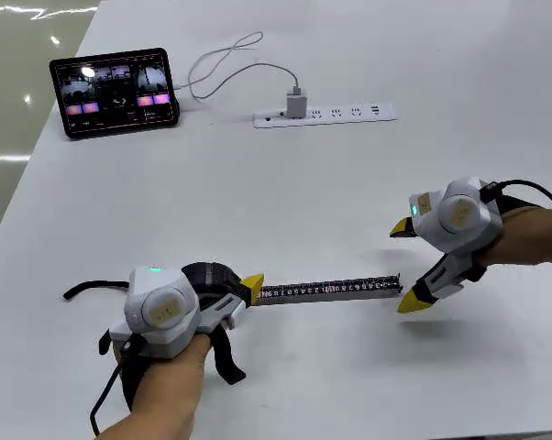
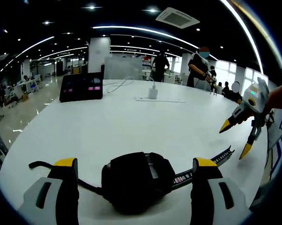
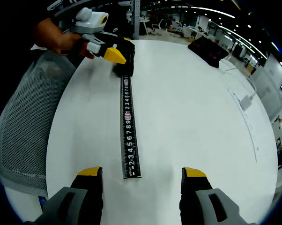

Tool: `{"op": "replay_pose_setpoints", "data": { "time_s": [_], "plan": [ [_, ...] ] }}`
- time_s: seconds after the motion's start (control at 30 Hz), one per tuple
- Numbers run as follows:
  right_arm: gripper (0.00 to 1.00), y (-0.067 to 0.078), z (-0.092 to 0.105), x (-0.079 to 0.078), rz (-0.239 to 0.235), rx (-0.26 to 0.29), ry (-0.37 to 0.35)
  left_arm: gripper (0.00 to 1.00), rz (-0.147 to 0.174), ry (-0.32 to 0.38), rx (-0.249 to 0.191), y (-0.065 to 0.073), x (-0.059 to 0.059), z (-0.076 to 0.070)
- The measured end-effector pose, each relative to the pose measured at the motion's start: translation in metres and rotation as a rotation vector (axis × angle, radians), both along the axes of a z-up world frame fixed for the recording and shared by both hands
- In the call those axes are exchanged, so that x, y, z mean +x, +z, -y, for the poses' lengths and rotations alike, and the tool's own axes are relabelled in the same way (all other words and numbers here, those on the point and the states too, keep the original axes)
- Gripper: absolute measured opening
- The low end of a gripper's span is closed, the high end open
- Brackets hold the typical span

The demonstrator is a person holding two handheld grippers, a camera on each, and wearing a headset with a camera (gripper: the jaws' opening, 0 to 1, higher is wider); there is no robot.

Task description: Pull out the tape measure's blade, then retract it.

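The left tool [image 2: 135,164] sits spread wide around the black tape measure case [image 2: 137,185]. Its jaws stand off either side, so it pens the case on the tabletop [image 1: 285,202] rather than squeezing it, though contact low down is hard to judge. The blade [image 3: 129,126] lies drawn out flat toward the right tool [image 3: 142,172], likewise agape, flanking the blade's free end and gripping nothing. To my eye the pull is finished and retracting is due.
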State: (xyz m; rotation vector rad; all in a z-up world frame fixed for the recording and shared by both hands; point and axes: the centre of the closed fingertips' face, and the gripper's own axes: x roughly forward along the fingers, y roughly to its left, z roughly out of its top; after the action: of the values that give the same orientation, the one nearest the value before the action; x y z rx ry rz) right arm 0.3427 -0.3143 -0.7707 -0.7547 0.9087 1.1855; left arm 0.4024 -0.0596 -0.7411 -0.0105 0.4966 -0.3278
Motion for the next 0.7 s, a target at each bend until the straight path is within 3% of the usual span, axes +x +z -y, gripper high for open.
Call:
{"op": "replay_pose_setpoints", "data": {
  "time_s": [0.37,0.6,0.7],
  "plan": [
    [0.46,-0.015,0.001,-0.010,-0.024,-0.026,0.043,0.98,-0.014,-0.004,0.010,-0.003,-0.001,0.000],
    [0.30,-0.020,0.004,-0.010,-0.024,-0.029,0.064,0.98,-0.001,-0.012,0.018,-0.001,0.002,0.000],
    [0.26,-0.020,0.005,-0.010,-0.025,-0.031,0.068,0.99,-0.013,-0.034,0.050,-0.005,0.001,0.000]
  ]
}}
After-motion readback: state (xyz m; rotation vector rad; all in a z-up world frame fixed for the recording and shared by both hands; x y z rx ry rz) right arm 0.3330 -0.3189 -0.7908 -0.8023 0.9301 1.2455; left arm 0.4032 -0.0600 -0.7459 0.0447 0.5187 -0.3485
